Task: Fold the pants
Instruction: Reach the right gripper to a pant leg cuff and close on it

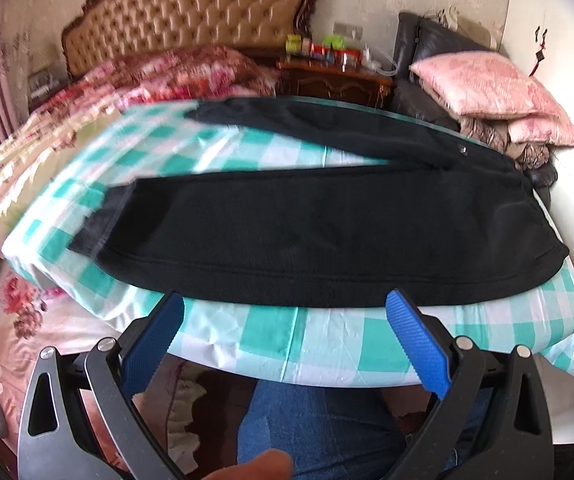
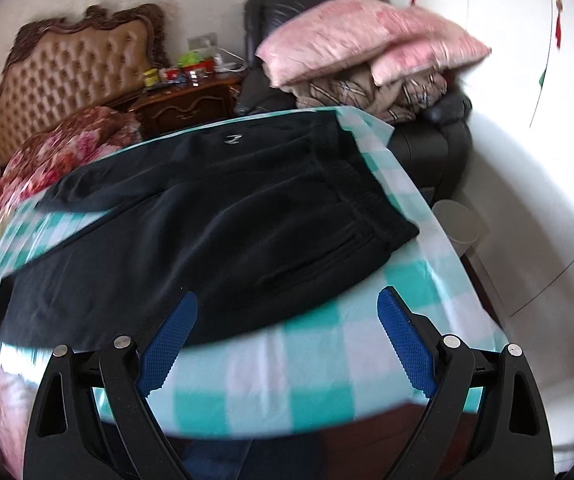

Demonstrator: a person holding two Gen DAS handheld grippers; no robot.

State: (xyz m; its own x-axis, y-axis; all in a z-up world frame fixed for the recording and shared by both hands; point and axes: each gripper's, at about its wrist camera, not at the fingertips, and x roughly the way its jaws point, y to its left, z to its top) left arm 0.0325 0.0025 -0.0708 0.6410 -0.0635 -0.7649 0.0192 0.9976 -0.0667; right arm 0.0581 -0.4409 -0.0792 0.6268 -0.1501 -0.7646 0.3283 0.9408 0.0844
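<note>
Tools first. My left tool (image 1: pixel 285 312) stands wide open, its two blue-padded fingers (image 1: pixel 419 344) spread far apart with nothing between them; it hangs just off the near edge of the counter (image 1: pixel 327 344), and I cannot tell whether the left pad tip touches the cloth. My right tool (image 2: pixel 287 312) is likewise spread wide and holds nothing; its left blue pad (image 2: pixel 169 346) overlaps the near hem of the pants (image 2: pixel 207 232) in the right wrist view, though contact cannot be confirmed.

Pants: dark, nearly black, laid flat across the counter on a teal-and-white checked cloth (image 2: pixel 307 368). Waistband (image 2: pixel 367 196) lies toward my right, near the cloth's right edge. Both legs run off to my left; the far leg splays away from the near one, leaving a wedge of checked cloth between them. A small pale logo (image 2: pixel 231 139) shows on the far leg near the hip.

Surroundings: a bed with floral bedding (image 1: pixel 135 76) and a tufted tan headboard (image 1: pixel 183 12) beyond the counter, a wooden nightstand (image 1: pixel 335 80) carrying small items, and pink pillows (image 1: pixel 487 84) stacked on a dark chair (image 2: pixel 427 140). My blue-jeaned leg (image 1: pixel 327 424) shows below the counter edge.
</note>
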